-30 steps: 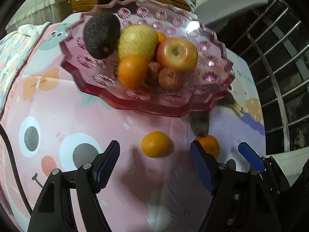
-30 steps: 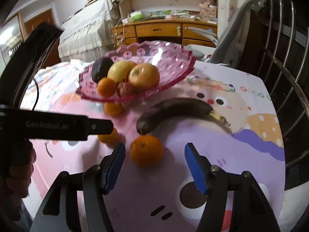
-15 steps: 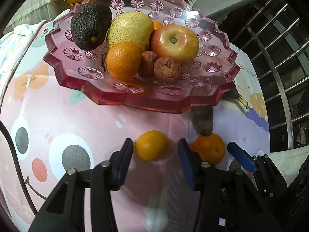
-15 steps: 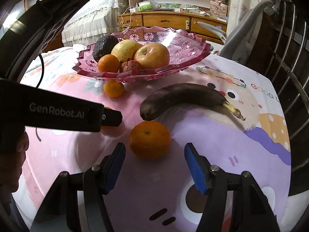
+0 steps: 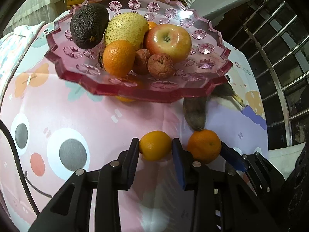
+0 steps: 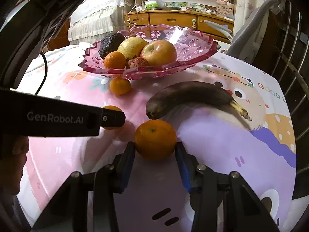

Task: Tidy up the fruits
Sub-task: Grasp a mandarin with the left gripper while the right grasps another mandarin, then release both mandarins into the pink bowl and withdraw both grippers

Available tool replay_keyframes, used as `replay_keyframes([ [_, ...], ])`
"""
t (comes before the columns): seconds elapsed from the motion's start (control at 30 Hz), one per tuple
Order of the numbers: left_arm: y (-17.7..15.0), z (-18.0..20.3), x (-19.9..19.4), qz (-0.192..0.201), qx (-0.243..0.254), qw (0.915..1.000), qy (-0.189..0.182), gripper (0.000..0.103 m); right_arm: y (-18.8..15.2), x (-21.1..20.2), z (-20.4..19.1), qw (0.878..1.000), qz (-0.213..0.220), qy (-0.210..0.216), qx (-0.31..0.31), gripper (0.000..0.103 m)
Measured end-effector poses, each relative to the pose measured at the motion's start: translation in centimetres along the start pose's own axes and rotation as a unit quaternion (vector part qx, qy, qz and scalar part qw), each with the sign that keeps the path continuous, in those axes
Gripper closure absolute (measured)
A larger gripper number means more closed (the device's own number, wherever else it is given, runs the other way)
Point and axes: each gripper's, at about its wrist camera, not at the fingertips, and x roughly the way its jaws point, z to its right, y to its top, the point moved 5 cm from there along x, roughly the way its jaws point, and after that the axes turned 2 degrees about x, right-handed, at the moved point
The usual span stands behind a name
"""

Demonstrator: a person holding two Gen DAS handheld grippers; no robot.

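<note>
Left wrist view first — pink-clothed desk (image 5: 58, 116) filling the frame, cartoon faces printed across it. Pink glass bowl (image 5: 193, 92) raised on it, loaded: dark avocado (image 5: 88, 25), yellow pear (image 5: 125, 29), apple (image 5: 168, 39), one orange (image 5: 118, 58), two wrinkled brownish fruits (image 5: 160, 65). Blackened banana (image 6: 189, 94) lying on the cloth just in front of the bowl, tip almost touching the larger mandarin (image 6: 155, 139). Right gripper (image 6: 155, 150) down at that mandarin, jaws closing on it, pads right at its sides — contact on both sides looks made. Left gripper (image 5: 155, 148) clamped on the small mandarin (image 5: 155, 147), blue pads pressed against both flanks, fruit on the cloth. Both mandarins side by side, close together. Another small orange (image 6: 119, 86) tucked under the bowl's rim.
</note>
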Motion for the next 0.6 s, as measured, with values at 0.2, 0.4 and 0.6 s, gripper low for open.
replay_keyframes([
  [0.2, -0.7, -1.0, -1.3, -0.005, -0.019, 0.9998, 0.008, 0.07, 0.2, -0.2, -0.3, 1.0, -0.009, 0.005, -0.015, 0.061],
  [0.4, 0.2, -2.6, -4.7, 0.022, -0.044, 0.998, 0.039, 0.07, 1.2, -1.5, -1.4, 0.999, -0.009, 0.034, -0.038, 0.064],
  [0.6, 2.4, -4.2, -8.1, 0.071, -0.053, 0.9934, 0.073, 0.07, 4.0, -3.7, -3.6, 0.994, 0.024, 0.088, -0.065, 0.083],
])
